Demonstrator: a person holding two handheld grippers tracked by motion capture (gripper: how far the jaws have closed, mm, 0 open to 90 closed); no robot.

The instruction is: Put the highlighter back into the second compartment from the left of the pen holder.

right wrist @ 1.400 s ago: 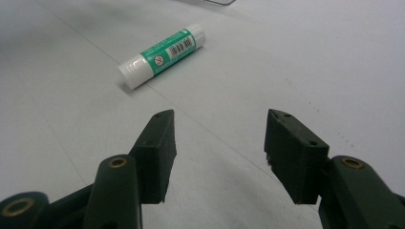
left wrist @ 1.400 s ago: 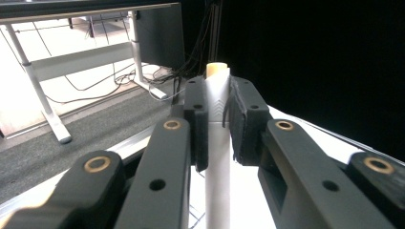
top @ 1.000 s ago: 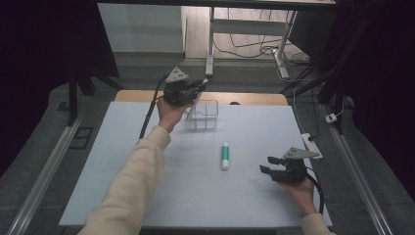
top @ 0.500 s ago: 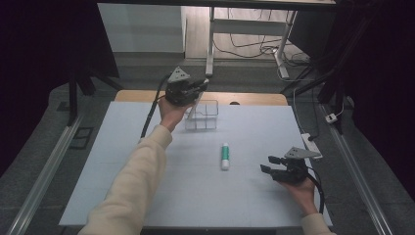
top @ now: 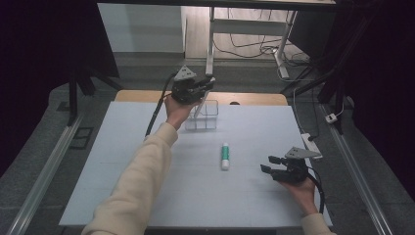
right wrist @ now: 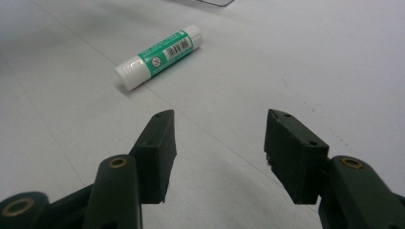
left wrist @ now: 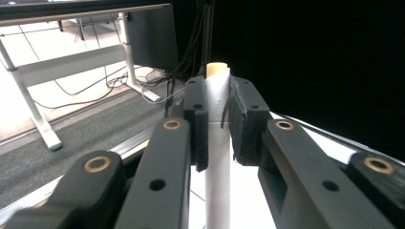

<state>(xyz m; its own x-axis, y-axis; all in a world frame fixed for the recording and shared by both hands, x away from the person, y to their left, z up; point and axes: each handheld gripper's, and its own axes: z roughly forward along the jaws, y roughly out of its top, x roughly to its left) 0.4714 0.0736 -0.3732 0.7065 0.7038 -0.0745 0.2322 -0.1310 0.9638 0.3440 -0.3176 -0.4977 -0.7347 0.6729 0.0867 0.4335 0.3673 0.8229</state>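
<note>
High view shows nothing changed: my left gripper (top: 204,87) still pinches the white cylindrical stick (left wrist: 218,143) above the clear plastic organiser box (top: 209,117); my right gripper (top: 272,164) waits, jaws spread, near the green-and-white glue stick (top: 225,156).

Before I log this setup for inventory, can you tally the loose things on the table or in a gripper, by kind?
Green-and-white glue sticks lying on the white table: 1
White cylindrical sticks clamped in the left gripper: 1
Clear plastic compartment boxes: 1
Total: 3
The right gripper is open, holding nothing.
</note>
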